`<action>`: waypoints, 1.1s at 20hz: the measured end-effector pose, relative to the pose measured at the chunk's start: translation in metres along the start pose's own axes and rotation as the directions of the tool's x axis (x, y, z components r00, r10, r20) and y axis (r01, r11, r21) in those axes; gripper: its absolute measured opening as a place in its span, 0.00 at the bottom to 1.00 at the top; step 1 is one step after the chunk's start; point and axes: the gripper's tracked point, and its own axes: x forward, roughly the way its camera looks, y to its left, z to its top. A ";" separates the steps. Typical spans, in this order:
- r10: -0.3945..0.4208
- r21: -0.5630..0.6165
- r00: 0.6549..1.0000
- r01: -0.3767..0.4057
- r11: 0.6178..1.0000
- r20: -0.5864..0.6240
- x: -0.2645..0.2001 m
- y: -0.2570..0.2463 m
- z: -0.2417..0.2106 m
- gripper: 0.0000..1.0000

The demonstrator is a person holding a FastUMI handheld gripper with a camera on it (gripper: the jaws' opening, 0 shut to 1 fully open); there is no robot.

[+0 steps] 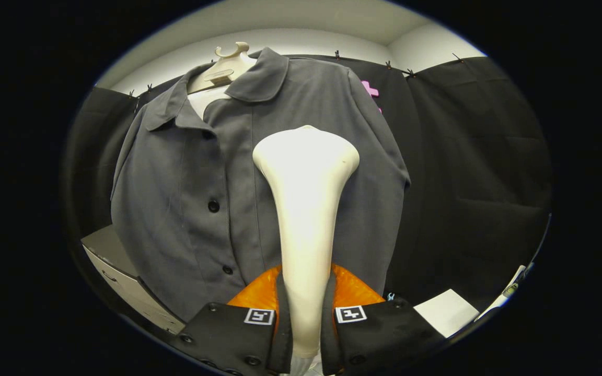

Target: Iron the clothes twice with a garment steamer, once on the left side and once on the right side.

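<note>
A grey buttoned shirt (191, 172) hangs on a cream hanger (225, 68) in front of the black cloth wall. My gripper (306, 308) is shut on the handle of a cream garment steamer (306, 188), both fingers pressing its neck. The steamer's wide head stands upright beyond the fingers, over the shirt's right half beside the button placket. I cannot tell whether the head touches the fabric. The steamer hides part of the shirt's right front.
A grey cabinet with a drawer (118, 271) stands at the lower left, partly behind the shirt's hem. A white sheet (444, 310) lies at the lower right. Black cloth wall (478, 172) stretches to the right of the shirt.
</note>
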 end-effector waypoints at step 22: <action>-0.016 -0.027 0.970 0.010 1.000 -0.244 -0.012 -0.021 -0.148 0.29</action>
